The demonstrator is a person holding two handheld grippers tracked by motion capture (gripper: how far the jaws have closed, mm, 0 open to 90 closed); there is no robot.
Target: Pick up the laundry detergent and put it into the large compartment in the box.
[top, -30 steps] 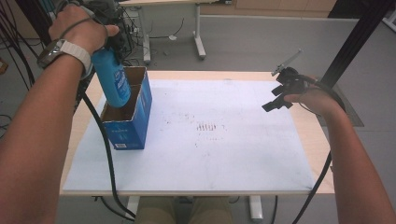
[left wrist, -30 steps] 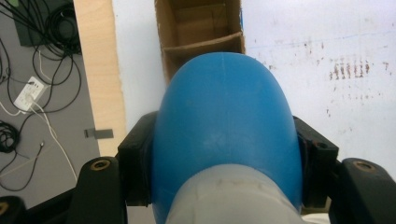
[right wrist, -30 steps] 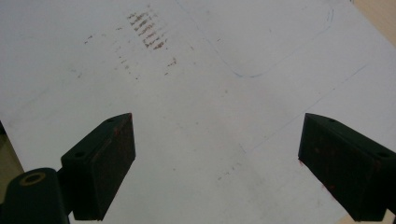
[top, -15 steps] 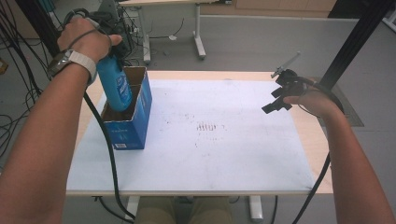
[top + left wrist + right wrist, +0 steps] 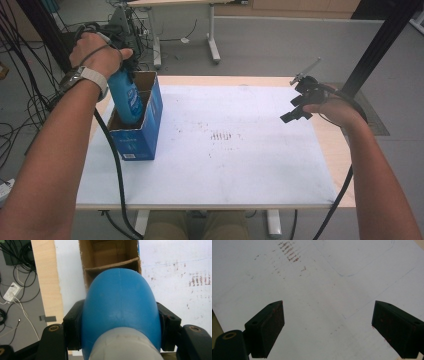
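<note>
High view: left gripper [image 5: 123, 75] is clamped on a blue bottle [image 5: 126, 98] and holds it neck-up, base already inside the open top of the blue cardboard box [image 5: 136, 125]. The box stands at the left edge of the white sheet [image 5: 225, 165] that covers the table [image 5: 336, 145], nearer the far-left corner. The bottle goes in upright, probably so it drops straight between the box walls without catching the flaps. Right gripper [image 5: 298, 102] hovers above the right edge of the sheet, well apart from the box, holding nothing; judged to be parked out of the way

Left gripper view: camera looks down the bottle [image 5: 120, 312] from its grey neck end. Both black pads [image 5: 72, 327] press on the bottle's flanks, so the claw is shut on it at the shoulder. Below is the box [image 5: 110, 255] interior, with a cardboard divider [image 5: 112, 265] across it. The bottle body lines up with the near compartment, on this side of the divider; whether the base has reached the floor of that compartment is hidden by the bottle itself

Right gripper view: right gripper [image 5: 328, 327] has its jaws wide, nothing between them, bare stained sheet [image 5: 317, 290] below. Red-brown smudge marks [image 5: 289, 251] sit farther out on the sheet

Judgement: the insertion is partly done; release should wait until the bottle bottoms out, else it may tip against the divider
</note>
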